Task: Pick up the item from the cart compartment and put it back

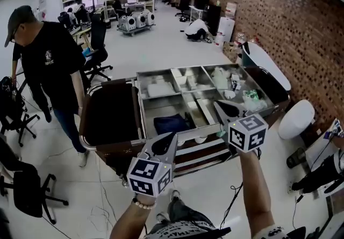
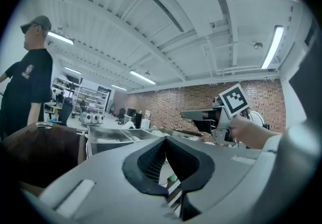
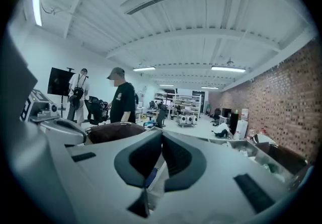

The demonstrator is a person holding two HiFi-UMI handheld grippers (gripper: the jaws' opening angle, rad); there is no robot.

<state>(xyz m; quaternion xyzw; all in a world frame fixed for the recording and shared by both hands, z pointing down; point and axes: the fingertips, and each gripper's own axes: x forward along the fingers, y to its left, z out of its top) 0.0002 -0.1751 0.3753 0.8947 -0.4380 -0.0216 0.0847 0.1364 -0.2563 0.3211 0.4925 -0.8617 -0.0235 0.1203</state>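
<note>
Left gripper (image 1: pixel 172 138): claw pressed together, empty. Right gripper (image 1: pixel 219 104): claw pressed together, empty. Cart (image 1: pixel 156 73): twelve o'clock.

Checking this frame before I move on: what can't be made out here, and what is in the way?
Head view: the dark blue item in a cart compartment is too small and shadowed to identify.
Head view: the small items in the far-right compartments are too small to name.
Both gripper views: the compartment contents are mostly hidden behind the bodies of the shut left gripper and right gripper.
</note>
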